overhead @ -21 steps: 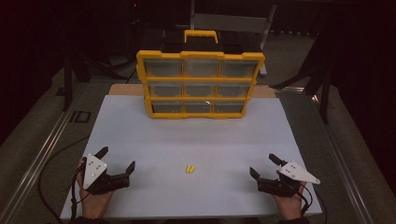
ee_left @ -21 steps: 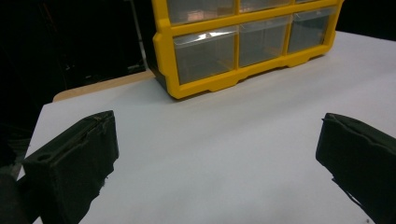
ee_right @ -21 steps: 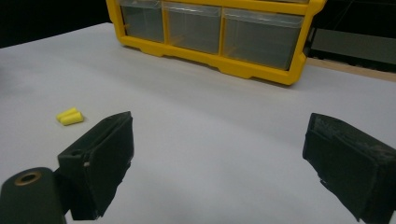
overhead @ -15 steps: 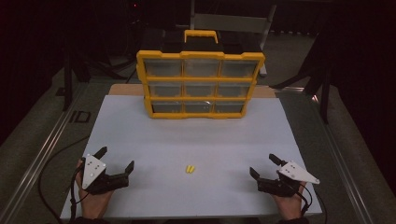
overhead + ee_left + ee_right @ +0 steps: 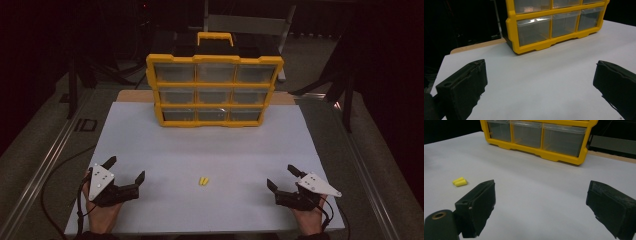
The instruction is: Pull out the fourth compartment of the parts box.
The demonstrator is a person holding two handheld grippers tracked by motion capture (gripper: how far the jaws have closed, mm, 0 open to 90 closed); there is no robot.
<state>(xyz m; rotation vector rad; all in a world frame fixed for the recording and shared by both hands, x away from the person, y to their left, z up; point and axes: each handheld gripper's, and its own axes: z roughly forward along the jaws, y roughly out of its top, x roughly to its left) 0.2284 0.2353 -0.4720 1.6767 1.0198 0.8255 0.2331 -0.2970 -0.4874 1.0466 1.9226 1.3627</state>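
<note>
With both tongs spread and empty, lower one squarely over the yellow earplugs and pinch gently.

A yellow drawer cabinet with clear drawers and a handle on top stands upright at the far end of the white table. Behind it the room is dark, with a grey chair just beyond the cabinet

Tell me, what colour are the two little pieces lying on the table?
Yellow. The two little pieces show best in the right gripper view.
</note>
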